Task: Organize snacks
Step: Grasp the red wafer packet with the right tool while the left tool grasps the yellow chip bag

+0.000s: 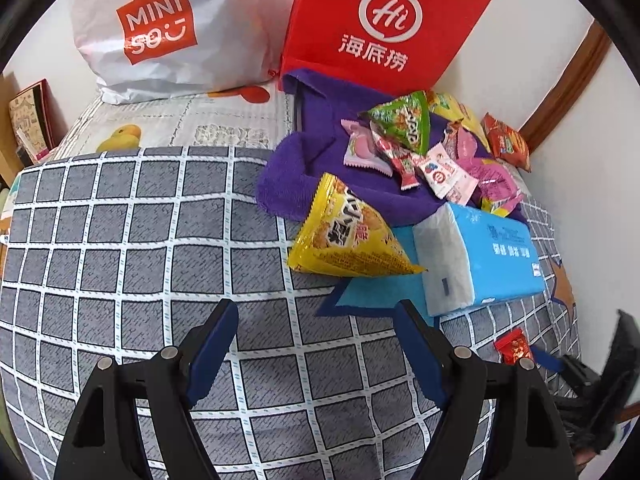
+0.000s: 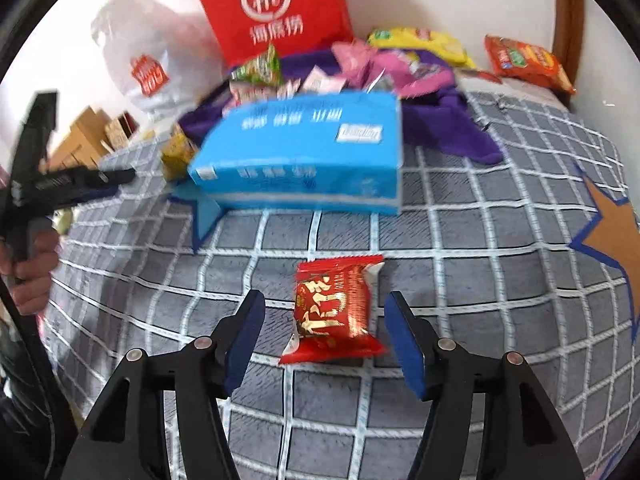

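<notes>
Here, a red snack (image 2: pixel 334 308) is seen lying on the checked bedcover (image 2: pixel 460 280), between the parted jaws of the right gripper (image 2: pixel 324 338); the blue pads (image 2: pixel 244 340) are set clear of the wrapper on both sides, so nothing is gripped. In the left wrist view the same snack (image 1: pixel 514 346) is glimpsed near the right edge, with part of the right tool just beside it. The left gripper (image 1: pixel 316 346) is held wide open over bare bedcover, and nothing is found between its fingers (image 1: pixel 214 346). Just beyond the red snack a blue tissue pack (image 2: pixel 304 160) is laid, with a blue star patch of the cover showing under its near corner. A yellow chip bag (image 1: pixel 348 240) is rested against the pack's left end. Behind these a purple towel (image 1: pixel 316 160) is spread, and on it a heap of snacks (image 1: pixel 432 156) is piled: a green triangular bag, pink and white sachets, yellow packets. An orange packet (image 2: pixel 528 62) is placed apart, near the corner by the wall. A red bag (image 1: pixel 380 28) and a white bag (image 1: pixel 160 32) are propped against the wall behind the towel. At the left edge of the right wrist view, a hand (image 2: pixel 34 276) is seen wrapped around the black handle of the left tool. Cardboard boxes (image 2: pixel 88 136) are stacked beyond the bed's far left side.
</notes>
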`<state>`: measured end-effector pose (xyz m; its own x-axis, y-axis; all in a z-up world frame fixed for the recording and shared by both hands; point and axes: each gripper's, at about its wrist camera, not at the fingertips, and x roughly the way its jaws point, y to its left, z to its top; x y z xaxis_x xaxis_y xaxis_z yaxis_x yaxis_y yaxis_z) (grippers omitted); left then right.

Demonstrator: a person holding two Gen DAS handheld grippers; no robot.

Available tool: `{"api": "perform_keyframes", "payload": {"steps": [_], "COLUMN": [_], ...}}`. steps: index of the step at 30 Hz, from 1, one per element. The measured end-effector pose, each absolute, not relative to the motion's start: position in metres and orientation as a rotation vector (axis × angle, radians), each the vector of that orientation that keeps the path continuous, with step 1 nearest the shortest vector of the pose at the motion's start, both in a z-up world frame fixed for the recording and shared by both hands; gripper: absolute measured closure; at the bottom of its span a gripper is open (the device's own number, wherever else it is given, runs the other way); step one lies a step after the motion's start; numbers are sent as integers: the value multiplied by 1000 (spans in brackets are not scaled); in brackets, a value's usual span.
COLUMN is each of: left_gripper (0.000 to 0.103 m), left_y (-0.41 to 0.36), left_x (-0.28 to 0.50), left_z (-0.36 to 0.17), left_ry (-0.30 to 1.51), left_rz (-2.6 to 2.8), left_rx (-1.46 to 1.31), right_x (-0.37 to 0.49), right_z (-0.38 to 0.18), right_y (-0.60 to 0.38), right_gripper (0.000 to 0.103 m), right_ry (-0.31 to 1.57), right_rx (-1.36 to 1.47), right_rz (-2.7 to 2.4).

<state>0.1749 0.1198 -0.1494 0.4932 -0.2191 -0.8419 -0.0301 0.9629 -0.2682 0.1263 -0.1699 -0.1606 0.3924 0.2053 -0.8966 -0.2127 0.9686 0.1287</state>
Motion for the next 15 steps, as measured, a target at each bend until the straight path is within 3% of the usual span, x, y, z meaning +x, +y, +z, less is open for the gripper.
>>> {"api": "perform_keyframes", "payload": {"steps": [1, 4, 15], "left_gripper": [25, 25, 22], "left_y": [121, 121, 100], "left_x": [175, 175, 216], "left_z": [-149, -147, -145], "left_ry": [1044, 1026, 1019], "left_rz": [-119, -138, -163], "left_rx": [-266, -281, -295], "right_x": [129, 128, 144], "right_z": [-170, -171, -174], "right_y": [-167, -162, -193], "right_gripper": [42, 60, 60], "right_ry": [1156, 1102, 1031], "right_rx": [-35, -119, -90], "right_rz": [236, 189, 116]}}
